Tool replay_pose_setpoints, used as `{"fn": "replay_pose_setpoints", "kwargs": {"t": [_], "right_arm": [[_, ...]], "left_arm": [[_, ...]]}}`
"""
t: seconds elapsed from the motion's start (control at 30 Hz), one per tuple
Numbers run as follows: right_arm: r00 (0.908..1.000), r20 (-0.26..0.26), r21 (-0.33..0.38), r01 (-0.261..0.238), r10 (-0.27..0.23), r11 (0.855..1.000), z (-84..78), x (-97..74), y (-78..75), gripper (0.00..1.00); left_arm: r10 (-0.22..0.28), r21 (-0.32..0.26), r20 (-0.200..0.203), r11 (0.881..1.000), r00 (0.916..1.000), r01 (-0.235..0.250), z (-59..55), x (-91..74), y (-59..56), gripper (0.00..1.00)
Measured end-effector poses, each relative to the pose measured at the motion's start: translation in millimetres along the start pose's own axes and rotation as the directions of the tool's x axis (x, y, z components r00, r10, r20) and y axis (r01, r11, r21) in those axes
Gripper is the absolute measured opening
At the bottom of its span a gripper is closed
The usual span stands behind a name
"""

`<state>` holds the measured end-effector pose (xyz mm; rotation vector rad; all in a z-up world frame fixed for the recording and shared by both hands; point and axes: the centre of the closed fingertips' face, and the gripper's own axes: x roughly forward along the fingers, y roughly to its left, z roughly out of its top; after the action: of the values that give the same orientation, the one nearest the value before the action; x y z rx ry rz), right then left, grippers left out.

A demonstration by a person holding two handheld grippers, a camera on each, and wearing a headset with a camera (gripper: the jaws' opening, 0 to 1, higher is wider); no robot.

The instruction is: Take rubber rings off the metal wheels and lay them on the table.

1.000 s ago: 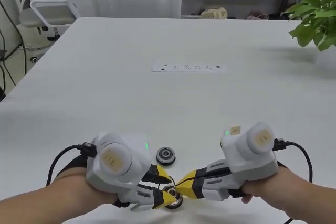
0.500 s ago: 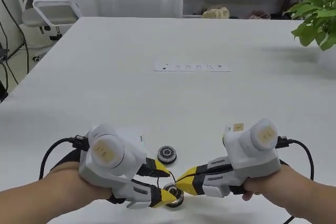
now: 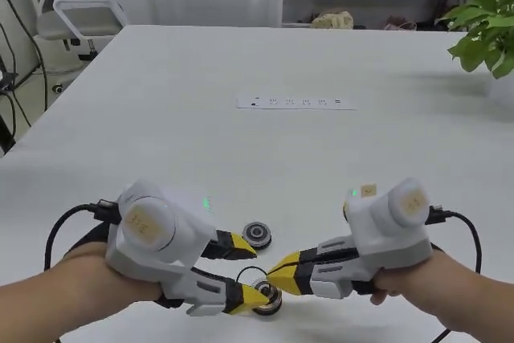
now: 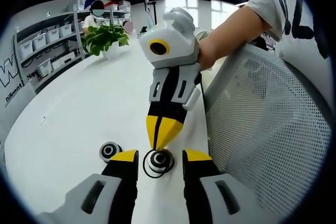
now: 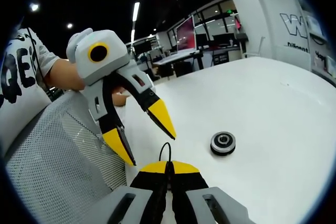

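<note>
A second wheel (image 3: pixel 257 235) lies flat nearby; left gripper (image 4: pixel 160 155) gapes astride the near wheel (image 3: pixel 268 296), right gripper (image 5: pixel 168 165) pinches its rubber ring (image 5: pixel 167 144), loop upright

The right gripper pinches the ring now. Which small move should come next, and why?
Probably close the left gripper on the wheel. Its jaws stand open on either side of the wheel, not touching it, while the right gripper is shut on the ring, which bulges off one side. Holding the wheel should let the ring pull free.
</note>
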<state>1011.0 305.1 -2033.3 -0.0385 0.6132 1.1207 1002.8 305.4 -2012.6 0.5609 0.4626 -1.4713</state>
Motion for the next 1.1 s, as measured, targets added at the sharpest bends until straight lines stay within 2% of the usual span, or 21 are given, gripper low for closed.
{"fn": "replay_pose_setpoints", "kwargs": {"t": [0.47, 0.63, 0.87, 1.1], "right_arm": [[0.9994, 0.033, 0.005, 0.014, -0.014, 1.000, 10.8, -4.3, -2.8, 0.00], [0.9989, 0.042, 0.003, 0.020, -0.020, 1.000, 14.8, -6.1, -4.3, 0.00], [0.9980, 0.054, 0.002, 0.031, -0.031, 1.000, 19.9, -9.4, -6.5, 0.00], [0.9986, 0.046, -0.014, 0.027, -0.027, 1.000, 22.3, -8.9, -4.8, 0.00]], "left_arm": [[0.030, -0.021, 0.039, 0.999, 0.9988, -0.030, 5.1, -21.6, 2.0, 0.37], [0.045, -0.028, 0.042, 0.999, 0.9981, -0.044, 4.1, -29.3, 4.3, 0.40], [0.053, -0.034, 0.050, 0.998, 0.9973, -0.051, 2.6, -39.2, 0.4, 0.44], [0.070, -0.044, 0.051, 0.997, 0.9963, -0.068, -2.5, -49.3, 0.0, 0.48]]}}
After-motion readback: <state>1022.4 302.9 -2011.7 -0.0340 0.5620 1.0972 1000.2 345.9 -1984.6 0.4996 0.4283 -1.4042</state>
